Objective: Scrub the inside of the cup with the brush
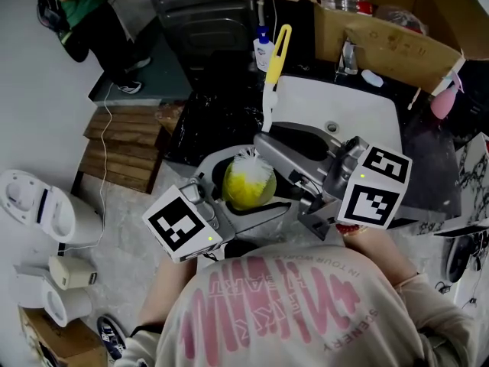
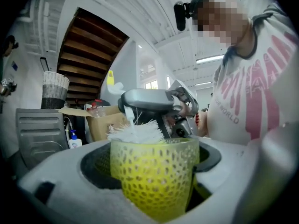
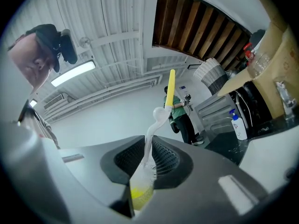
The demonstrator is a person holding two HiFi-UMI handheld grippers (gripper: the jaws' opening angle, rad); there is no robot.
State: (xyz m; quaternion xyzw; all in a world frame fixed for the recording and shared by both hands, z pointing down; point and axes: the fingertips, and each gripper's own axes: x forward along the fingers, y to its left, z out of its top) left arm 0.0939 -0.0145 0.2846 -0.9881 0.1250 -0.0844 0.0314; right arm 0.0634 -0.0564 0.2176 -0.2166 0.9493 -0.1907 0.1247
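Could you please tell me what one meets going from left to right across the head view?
White appliance, left claw's marker cube, yellow cup, right claw's marker cube.

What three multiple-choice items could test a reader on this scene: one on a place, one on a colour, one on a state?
1. Where is the head of the brush?
A. at the mouth of the cup
B. beneath the cup
C. far from the cup

2. What colour is the cup?
A. red
B. yellow
C. blue

3. In what state is the right gripper?
A. open, empty
B. shut on the brush
C. shut on the cup

1 A: white bristles sit at the rim.
2 B: its perforated wall is yellow.
3 B: its jaws clamp the brush stem.
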